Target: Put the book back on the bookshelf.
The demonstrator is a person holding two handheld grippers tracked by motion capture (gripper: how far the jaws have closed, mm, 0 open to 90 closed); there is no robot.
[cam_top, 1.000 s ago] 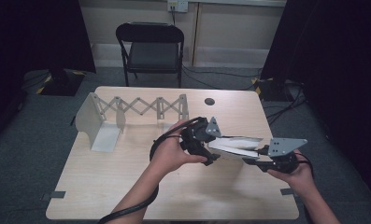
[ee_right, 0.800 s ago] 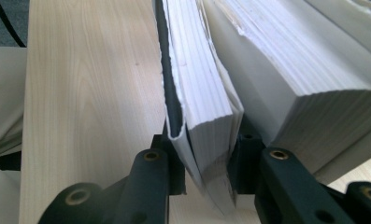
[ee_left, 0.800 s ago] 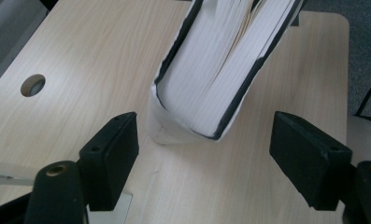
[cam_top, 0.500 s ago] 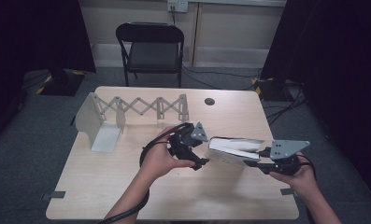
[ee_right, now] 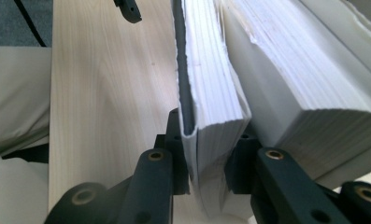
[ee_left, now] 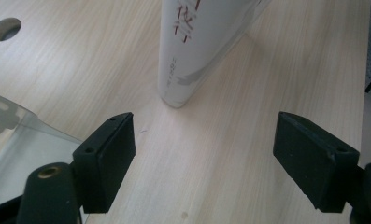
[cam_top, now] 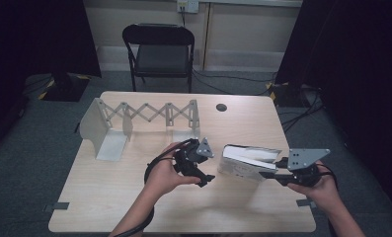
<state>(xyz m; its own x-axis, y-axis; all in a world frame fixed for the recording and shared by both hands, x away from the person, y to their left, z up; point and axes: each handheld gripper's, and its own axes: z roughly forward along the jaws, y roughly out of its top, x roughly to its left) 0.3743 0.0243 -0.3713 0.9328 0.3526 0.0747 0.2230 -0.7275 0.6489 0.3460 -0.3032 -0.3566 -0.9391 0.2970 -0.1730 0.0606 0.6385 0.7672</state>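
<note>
A thick white book (cam_top: 243, 163) rests on its edge on the wooden table (cam_top: 134, 207), right of centre, its pages partly fanned apart. My right gripper (cam_top: 265, 174) holds it from the right. In the right gripper view the jaws (ee_right: 209, 158) are shut on the book's cover and a wad of pages (ee_right: 211, 107). My left gripper (cam_top: 203, 168) hovers just left of the book, apart from it. In the left gripper view its jaws (ee_left: 204, 154) stand wide open with bare table between them. The book's spine (ee_left: 183, 46) with printed characters stands ahead of them.
An extendable metal book rack (cam_top: 144, 116) with scissor lattice and end plates stands at the back left of the table; one plate (ee_left: 15, 140) shows at the left gripper view's left edge. A cable hole (cam_top: 221, 107) lies at the back. A black folding chair (cam_top: 159, 54) stands behind the table.
My left gripper has drawn back from the book's left end, leftward and toward the person, and now stands open. The right gripper still holds the book, barely moved.
</note>
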